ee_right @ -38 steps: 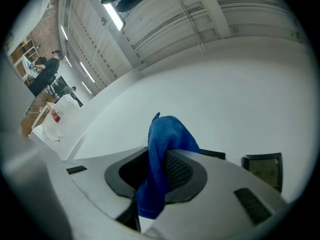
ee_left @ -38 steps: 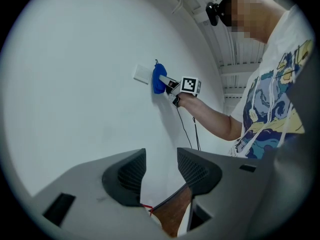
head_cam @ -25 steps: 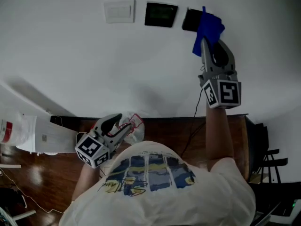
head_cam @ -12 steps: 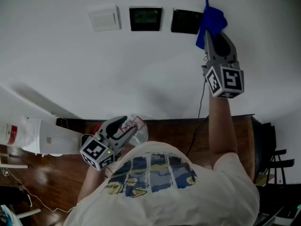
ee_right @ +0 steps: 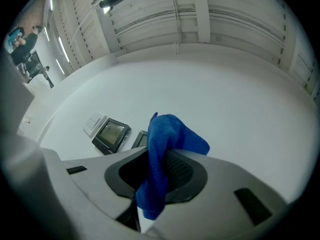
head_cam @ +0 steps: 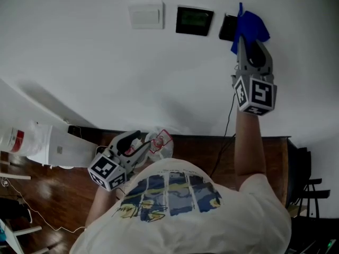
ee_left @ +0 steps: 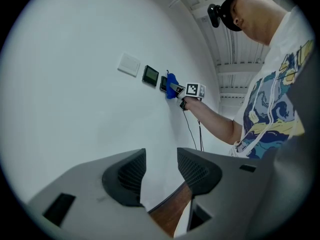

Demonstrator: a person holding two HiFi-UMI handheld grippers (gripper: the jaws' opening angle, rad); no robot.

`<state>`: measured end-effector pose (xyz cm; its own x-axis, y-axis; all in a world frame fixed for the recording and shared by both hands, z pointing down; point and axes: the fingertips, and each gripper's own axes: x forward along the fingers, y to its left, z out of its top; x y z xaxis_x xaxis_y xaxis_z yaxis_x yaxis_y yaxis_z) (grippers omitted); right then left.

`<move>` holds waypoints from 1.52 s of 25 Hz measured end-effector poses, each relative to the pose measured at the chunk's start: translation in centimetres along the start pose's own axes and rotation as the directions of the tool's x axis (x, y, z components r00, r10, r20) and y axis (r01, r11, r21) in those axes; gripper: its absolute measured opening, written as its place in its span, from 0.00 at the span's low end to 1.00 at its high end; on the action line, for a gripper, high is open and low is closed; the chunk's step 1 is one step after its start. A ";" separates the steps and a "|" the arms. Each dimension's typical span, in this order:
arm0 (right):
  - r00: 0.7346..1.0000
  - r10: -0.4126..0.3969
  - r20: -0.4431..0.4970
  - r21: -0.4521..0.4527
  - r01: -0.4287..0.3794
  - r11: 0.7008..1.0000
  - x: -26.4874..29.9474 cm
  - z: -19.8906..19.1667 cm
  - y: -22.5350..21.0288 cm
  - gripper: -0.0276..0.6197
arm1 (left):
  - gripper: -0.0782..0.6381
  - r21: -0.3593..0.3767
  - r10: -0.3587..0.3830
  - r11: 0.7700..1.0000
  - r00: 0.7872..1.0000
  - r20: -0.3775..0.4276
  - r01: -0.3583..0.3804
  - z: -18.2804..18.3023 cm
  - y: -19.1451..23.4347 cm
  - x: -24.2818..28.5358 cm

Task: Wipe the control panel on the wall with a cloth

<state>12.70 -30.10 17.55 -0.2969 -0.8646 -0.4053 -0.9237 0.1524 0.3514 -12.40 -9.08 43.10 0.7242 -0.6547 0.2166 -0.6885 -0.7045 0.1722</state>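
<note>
On the white wall are a white switch plate [head_cam: 145, 16], a black control panel with a screen [head_cam: 194, 20] and a second black panel [head_cam: 226, 27]. A blue cloth [head_cam: 250, 27] covers the right part of that second panel. My right gripper [head_cam: 245, 38] is raised to the wall and shut on the cloth [ee_right: 162, 156], with both panels [ee_right: 111, 134] just left of it. My left gripper [head_cam: 140, 142] hangs low by the torso, open and with nothing between its jaws [ee_left: 161, 171]. From there the cloth [ee_left: 171, 84] shows against the wall.
A dark wooden table [head_cam: 212, 152] stands against the wall below. On it lie a clear plastic bag with red print [head_cam: 160, 143] and a white roll [head_cam: 37, 142] at the left. A black cable [head_cam: 229, 121] hangs down the wall. A chair [head_cam: 311, 184] is at the right.
The cloth in my right gripper slid right, off the second panel, then came back over its right edge. The left gripper stayed low and open.
</note>
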 end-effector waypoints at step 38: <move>0.971 0.227 0.077 -0.056 -0.223 0.973 -2.8 4.6 10.4 0.19 | 0.35 -0.018 -0.106 0.994 0.994 -0.004 0.106 -2.0 0.0 -1.1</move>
<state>2.82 -23.88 18.48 -0.5162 -0.7679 -0.3793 -0.8193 0.3138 0.4799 -13.34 -7.80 44.79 0.7929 -0.5752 0.2011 -0.6085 -0.7648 0.2116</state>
